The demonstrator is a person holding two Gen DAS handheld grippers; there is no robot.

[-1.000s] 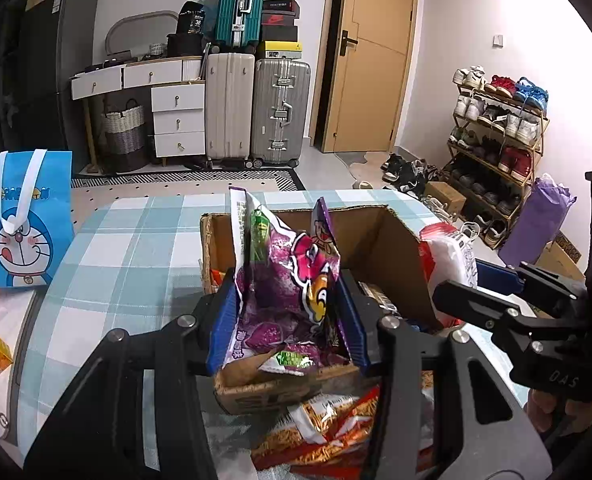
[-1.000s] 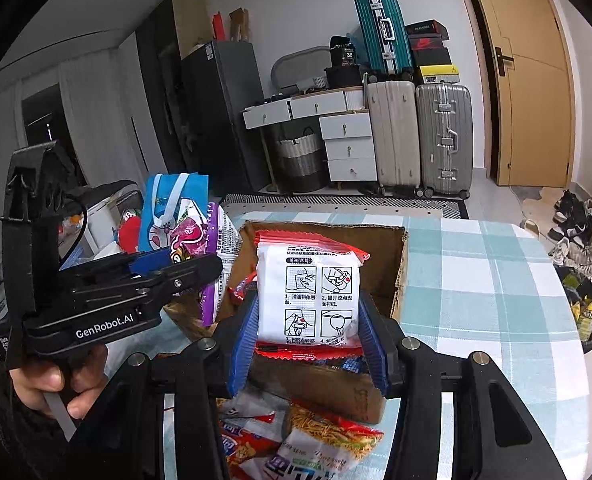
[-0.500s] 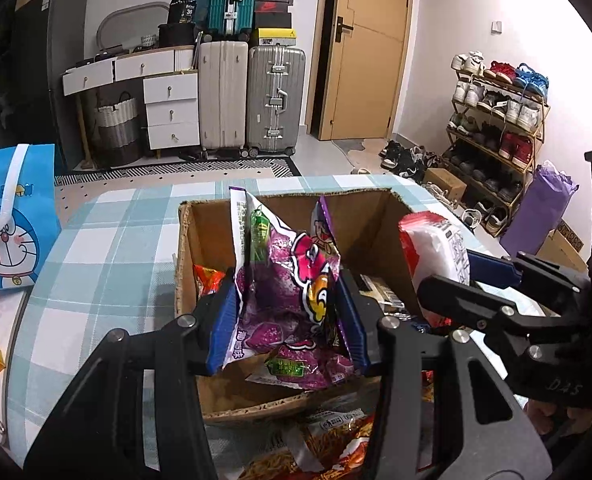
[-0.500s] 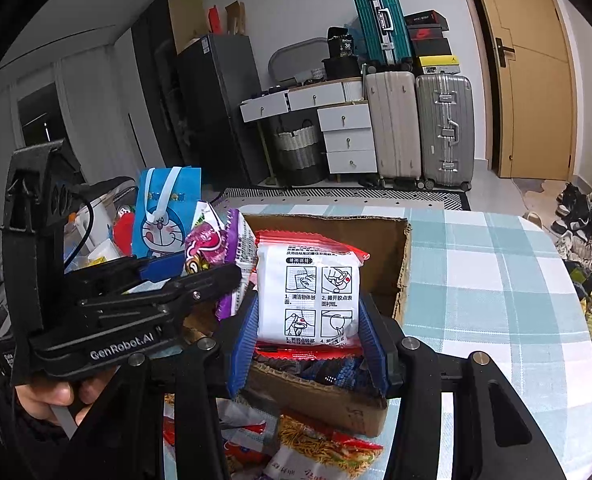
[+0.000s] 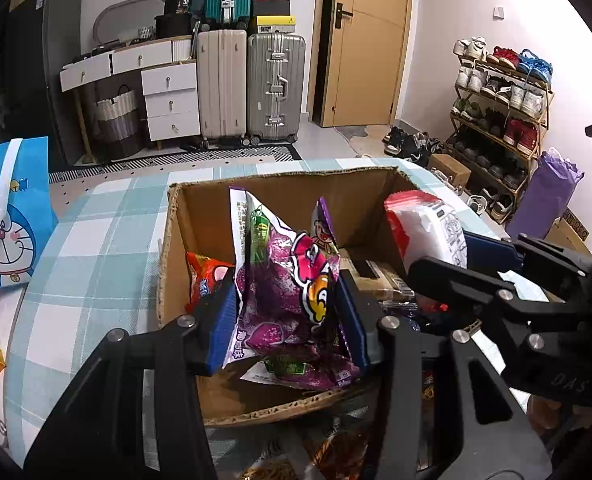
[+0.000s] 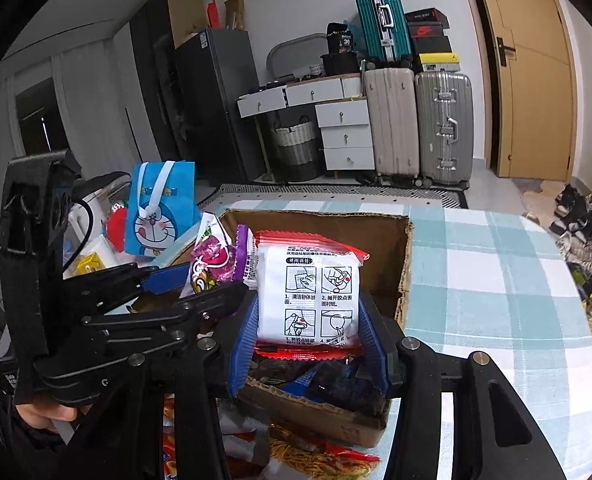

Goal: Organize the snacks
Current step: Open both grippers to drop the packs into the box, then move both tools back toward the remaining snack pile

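We have two fisheye views, each looking forward along its own gripper's fingers; the left wrist view sits low and close over the near rim of the cardboard box (image 5: 280, 188), facing across the checked table (image 5: 96, 248) toward the suitcases (image 5: 252, 88) and the door (image 5: 368, 40), with the shoe rack (image 5: 500, 92) at its right edge; the right wrist view looks from just beside it, equally close, angled more leftward toward the fridge (image 6: 212, 100); both share the cardboard box (image 6: 320, 224), the suitcases (image 6: 416, 120), the blue bag (image 6: 160, 208) and the door (image 6: 536, 72); each camera also catches the other gripper at its inner side.
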